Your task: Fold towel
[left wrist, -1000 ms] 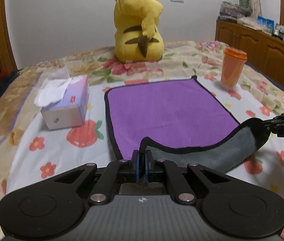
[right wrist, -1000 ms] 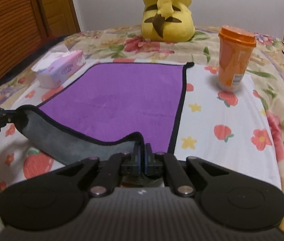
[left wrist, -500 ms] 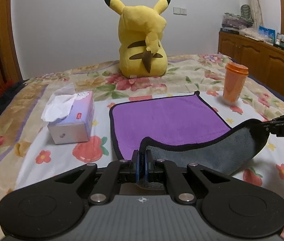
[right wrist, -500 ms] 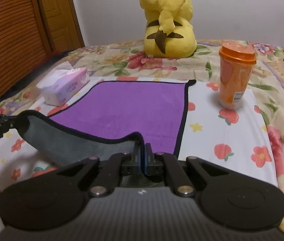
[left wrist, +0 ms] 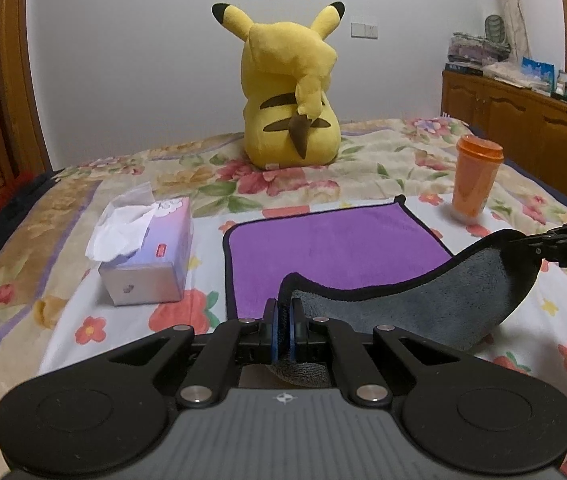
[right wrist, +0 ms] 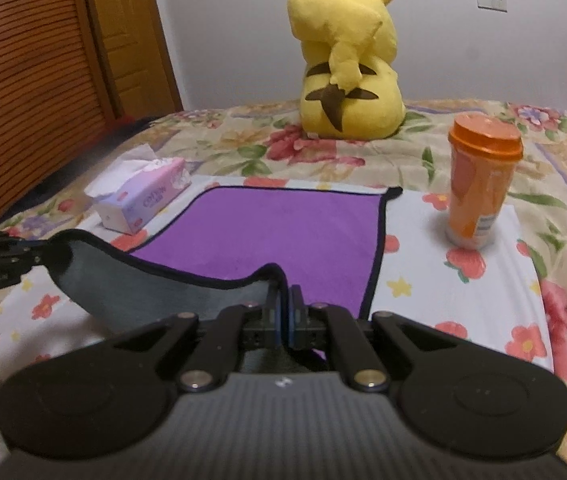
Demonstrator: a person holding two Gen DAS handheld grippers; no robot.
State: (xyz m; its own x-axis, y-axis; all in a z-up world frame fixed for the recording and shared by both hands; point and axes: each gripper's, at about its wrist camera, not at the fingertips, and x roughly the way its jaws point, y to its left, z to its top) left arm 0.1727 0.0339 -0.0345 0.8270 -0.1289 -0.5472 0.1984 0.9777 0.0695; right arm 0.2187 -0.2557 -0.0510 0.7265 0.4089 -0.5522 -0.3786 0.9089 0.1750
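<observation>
Left wrist view: the left claw (left wrist: 282,330) is seen clamped on a near corner of the towel (left wrist: 335,244), black hem pinched between the blue pads; in the right wrist view the right claw (right wrist: 283,322) is likewise closed on the other near corner. Compared with a second ago, both corners have been carried higher off the bed (left wrist: 63,312), so that less of the purple face is seen flat and more of the grey underside (left wrist: 423,308) is turned up, hanging as a sagging band between the two claws. The far edge is still laid on the bedspread, short of the yellow plush toy (left wrist: 291,92). The first fold is judged to be under way, the near edge yet to be brought to the far one. The tissue box (left wrist: 147,252) and orange cup (left wrist: 475,180) are left untouched beside the cloth.
</observation>
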